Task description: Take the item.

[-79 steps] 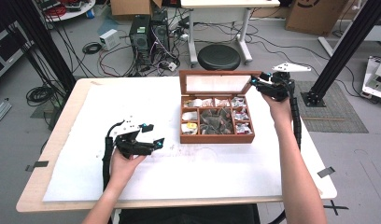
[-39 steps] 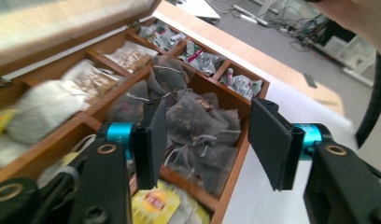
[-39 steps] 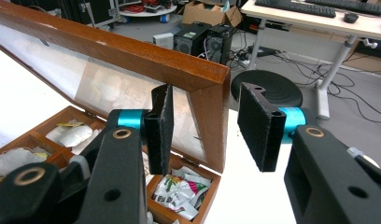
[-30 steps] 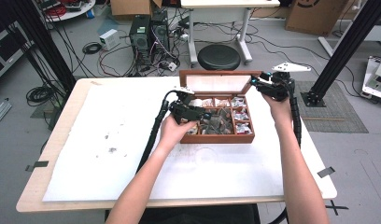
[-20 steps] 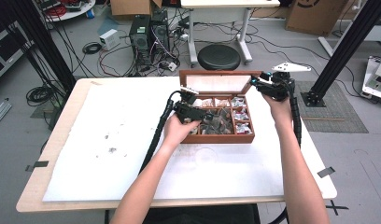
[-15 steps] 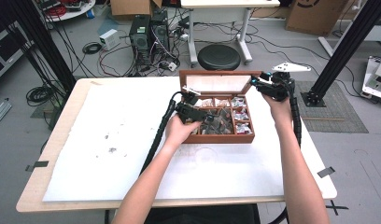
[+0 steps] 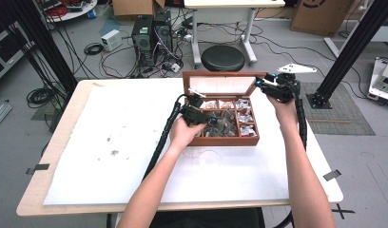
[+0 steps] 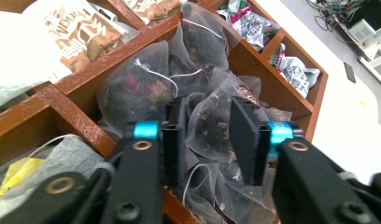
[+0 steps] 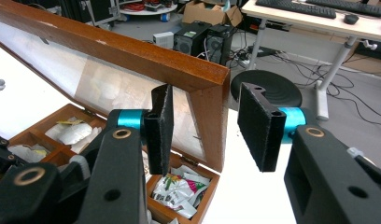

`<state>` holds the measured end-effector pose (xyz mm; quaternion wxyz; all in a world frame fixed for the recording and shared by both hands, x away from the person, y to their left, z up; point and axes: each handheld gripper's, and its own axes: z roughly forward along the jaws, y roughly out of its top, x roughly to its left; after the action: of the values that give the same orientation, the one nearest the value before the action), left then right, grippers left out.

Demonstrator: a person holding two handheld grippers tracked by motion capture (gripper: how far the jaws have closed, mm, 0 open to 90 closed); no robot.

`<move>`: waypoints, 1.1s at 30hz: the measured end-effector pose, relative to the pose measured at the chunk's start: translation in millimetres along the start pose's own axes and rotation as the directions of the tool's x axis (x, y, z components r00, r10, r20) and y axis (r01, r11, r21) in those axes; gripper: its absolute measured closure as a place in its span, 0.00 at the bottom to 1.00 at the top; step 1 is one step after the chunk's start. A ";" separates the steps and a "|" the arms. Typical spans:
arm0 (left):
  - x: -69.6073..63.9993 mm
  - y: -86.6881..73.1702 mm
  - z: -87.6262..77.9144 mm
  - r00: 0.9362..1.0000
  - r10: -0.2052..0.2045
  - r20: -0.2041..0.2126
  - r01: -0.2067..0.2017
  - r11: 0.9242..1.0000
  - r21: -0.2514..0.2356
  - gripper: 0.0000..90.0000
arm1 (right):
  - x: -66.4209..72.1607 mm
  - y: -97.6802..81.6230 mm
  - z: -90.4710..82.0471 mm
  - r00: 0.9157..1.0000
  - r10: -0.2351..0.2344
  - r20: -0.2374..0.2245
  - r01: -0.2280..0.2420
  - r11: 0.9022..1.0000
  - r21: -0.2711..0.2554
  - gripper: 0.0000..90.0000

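Wooden tea box (image 7: 222,138) near the far middle of the white-covered tabletop (image 7: 135,156), lid (image 7: 220,84) raised upright at the far side. Inside, compartments: a large central one heaped with mesh pyramid tea bags (image 8: 146,88), side ones with printed sachets (image 8: 291,74) and brown-lettered paper packets (image 8: 76,32).

Left gripper (image 7: 201,115) lowered into the central compartment, seen in the high view over the box's left half. In the left gripper view, fingers (image 8: 177,135) at a middling gap, just been closing, one mesh tea bag (image 8: 212,128) standing between them. Left pad pressed against the bag's edge, right pad at its other side; mesh looks pinched, though hard to tell how firm the hold is. String of another bag (image 8: 191,175) trailing just below.

Right gripper (image 7: 268,88) at the lid's right upper corner in the high view, forearm stretched along the right edge of the box. In the right gripper view, fingers (image 9: 160,126) rather narrow, set to either side of the lid's wooden corner post (image 9: 212,112): left pad against the glazed inner face, right pad just apart from the outer edge, a sliver of tabletop visible between. Lid leaning against the left pad, held upright. Black stool (image 9: 268,91) and computer towers (image 9: 202,44) on the floor beyond.
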<state>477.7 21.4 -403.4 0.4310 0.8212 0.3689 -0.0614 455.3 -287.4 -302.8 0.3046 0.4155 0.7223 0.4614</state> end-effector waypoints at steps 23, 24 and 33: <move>-8.6 1.6 -8.4 0.998 0.059 0.012 -0.058 0.997 -0.043 0.99 | -0.6 -0.5 -0.4 1.000 0.000 -0.006 0.000 1.000 0.001 0.63; -10.0 2.0 -9.4 0.998 0.069 0.011 -0.068 0.997 -0.046 0.99 | -0.7 -0.6 -0.3 1.000 0.002 -0.008 -0.002 1.000 0.000 0.63; -24.0 6.5 -24.9 0.992 0.125 0.018 -0.122 0.986 -0.111 0.99 | -0.5 -0.4 -0.3 1.000 -0.002 -0.005 0.002 1.000 0.000 0.63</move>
<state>459.3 24.6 -373.6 0.4830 0.8167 0.3147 -0.0245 455.1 -288.0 -303.1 0.3031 0.4136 0.7236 0.4621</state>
